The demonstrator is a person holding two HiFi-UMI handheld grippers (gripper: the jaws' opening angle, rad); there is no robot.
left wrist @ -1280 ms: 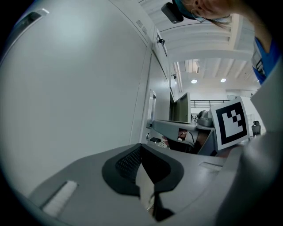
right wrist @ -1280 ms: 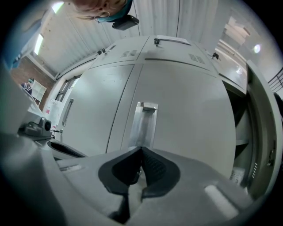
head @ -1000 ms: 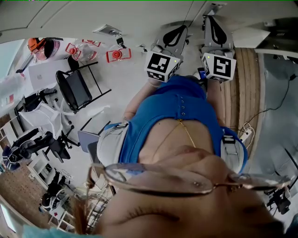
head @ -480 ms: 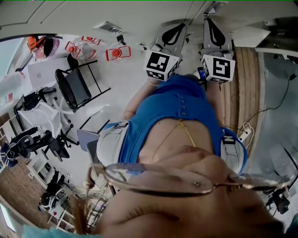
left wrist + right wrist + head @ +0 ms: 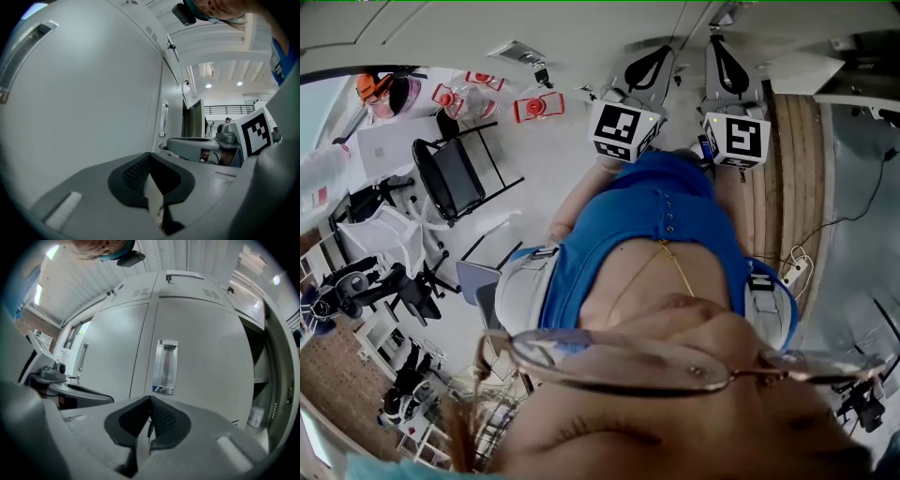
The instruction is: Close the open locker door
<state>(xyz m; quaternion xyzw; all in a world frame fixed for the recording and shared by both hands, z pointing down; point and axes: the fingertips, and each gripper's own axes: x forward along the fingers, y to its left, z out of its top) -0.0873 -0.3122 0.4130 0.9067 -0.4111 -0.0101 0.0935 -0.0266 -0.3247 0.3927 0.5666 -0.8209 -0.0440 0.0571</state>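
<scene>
Both grippers point at a bank of grey lockers. In the head view my left gripper (image 5: 649, 67) and right gripper (image 5: 727, 58) are side by side, their marker cubes toward me. My right gripper (image 5: 149, 420) is shut and holds nothing; it faces a shut locker door (image 5: 201, 362) with a recessed handle (image 5: 165, 366). Right of that door an open locker compartment (image 5: 262, 380) shows a shelf and a small white container (image 5: 255, 417). My left gripper (image 5: 151, 171) is shut and empty, close beside a flat grey locker door (image 5: 84, 93). Farther along stands an open door (image 5: 192, 117).
Behind me, in the head view, stand a black folding chair (image 5: 455, 178), red objects (image 5: 537, 108) on the floor, a desk with a laptop (image 5: 384, 145) and cables with a power strip (image 5: 797, 270) by wooden planks. The right gripper's marker cube (image 5: 255, 133) shows in the left gripper view.
Both grippers have edged slightly upward in the head view, toward the lockers. Both stay shut.
</scene>
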